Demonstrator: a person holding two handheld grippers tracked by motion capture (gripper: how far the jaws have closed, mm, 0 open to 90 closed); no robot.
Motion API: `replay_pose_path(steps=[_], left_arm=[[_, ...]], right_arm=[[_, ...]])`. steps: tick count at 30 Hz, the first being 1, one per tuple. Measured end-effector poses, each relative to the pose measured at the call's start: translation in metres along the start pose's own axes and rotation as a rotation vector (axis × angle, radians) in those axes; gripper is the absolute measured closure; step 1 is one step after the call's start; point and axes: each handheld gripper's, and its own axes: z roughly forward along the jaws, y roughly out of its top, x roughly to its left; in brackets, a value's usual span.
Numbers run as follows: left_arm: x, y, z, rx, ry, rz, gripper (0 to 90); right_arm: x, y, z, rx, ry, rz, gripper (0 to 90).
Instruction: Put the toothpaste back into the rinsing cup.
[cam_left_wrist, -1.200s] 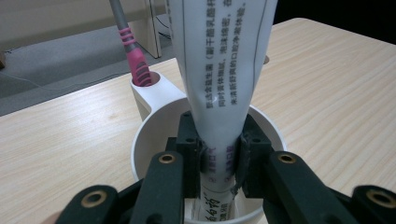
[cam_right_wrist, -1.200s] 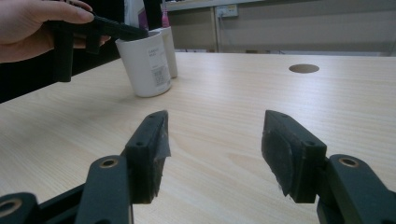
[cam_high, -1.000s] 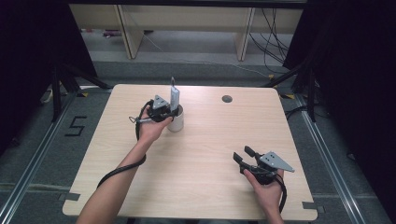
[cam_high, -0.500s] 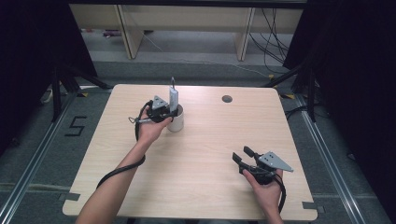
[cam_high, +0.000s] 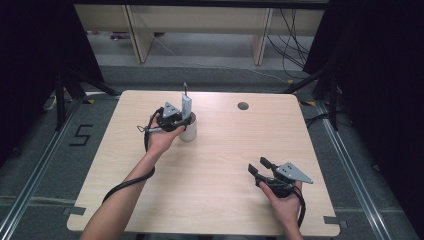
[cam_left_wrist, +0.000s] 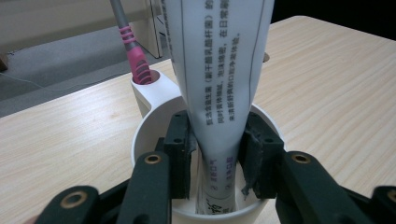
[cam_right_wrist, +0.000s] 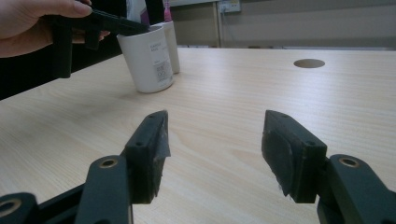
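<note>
Now that the jaws of our left hand-held gripper have just been opening, they flank the white printed toothpaste tube released upright in the white plastic cup on the table; placement looks finished. Our right hand-held gripper rests open, empty.

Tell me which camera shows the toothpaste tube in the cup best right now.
The left gripper view: the toothpaste tube stands upright in the white cup, between the left gripper jaws, which have just been opening. The high view shows it small, rising from the cup. The right gripper view catches a sliver of it behind that gripper.
</note>
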Motion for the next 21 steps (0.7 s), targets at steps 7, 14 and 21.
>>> replay_pose_path(steps=[7, 14, 21], left_arm=[[0.0006, 0.0005, -0.0022, -0.011, 0.006, -0.003, 60.9], [0.0039, -0.0007, -0.0016, 0.008, 0.005, -0.003, 68.8], [0.0016, 0.0002, -0.0021, 0.001, 0.005, -0.003, 65.9]], right_arm=[[-0.0008, -0.0012, 0.0013, -0.019, -0.005, -0.009, 41.7], [-0.0019, -0.0007, 0.0004, 0.003, -0.022, -0.037, 41.3], [-0.0012, -0.0014, 0.0007, -0.002, -0.01, -0.015, 41.3]])
